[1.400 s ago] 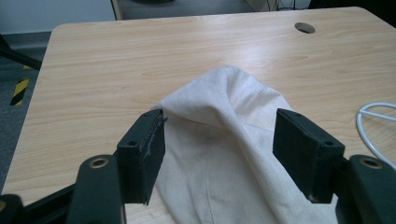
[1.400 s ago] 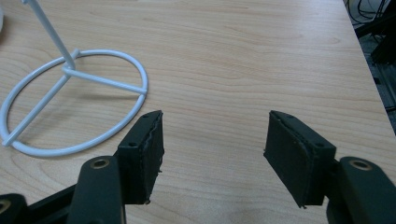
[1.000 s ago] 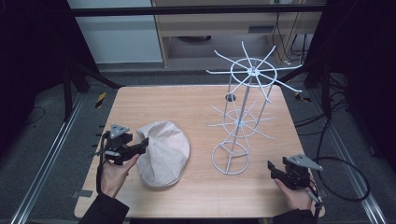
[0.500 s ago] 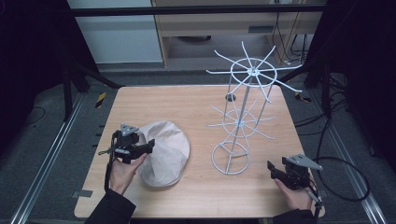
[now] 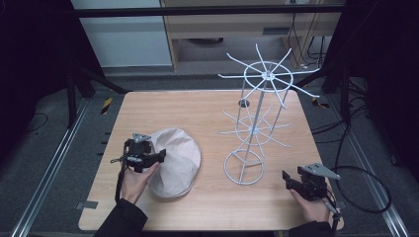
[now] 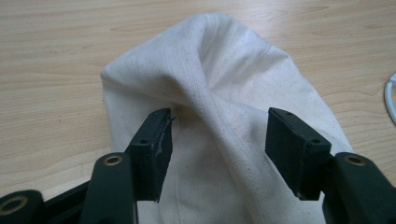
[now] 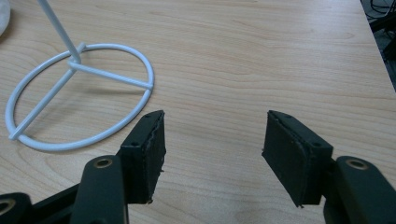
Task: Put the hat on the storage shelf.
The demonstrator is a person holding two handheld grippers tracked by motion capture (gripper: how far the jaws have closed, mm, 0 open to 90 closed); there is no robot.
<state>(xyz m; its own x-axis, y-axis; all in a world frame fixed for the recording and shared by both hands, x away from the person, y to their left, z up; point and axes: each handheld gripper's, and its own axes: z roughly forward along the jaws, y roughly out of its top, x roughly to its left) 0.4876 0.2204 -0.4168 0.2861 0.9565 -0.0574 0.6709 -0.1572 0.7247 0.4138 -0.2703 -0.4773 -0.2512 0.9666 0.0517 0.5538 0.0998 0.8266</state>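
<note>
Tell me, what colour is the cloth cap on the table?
Plain off-white, seen best in the left gripper view: cloth cap.

The left gripper (image 5: 157, 157) covers the cap's (image 5: 178, 160) nine o'clock edge. The rack's (image 7: 79, 98) pole runs off at twelve o'clock.

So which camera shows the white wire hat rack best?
The high view: the whole white wire hat rack stands there, spokes, pole and ring base. The right gripper view catches just its ring base; the left gripper view, a sliver at the edge.
</note>
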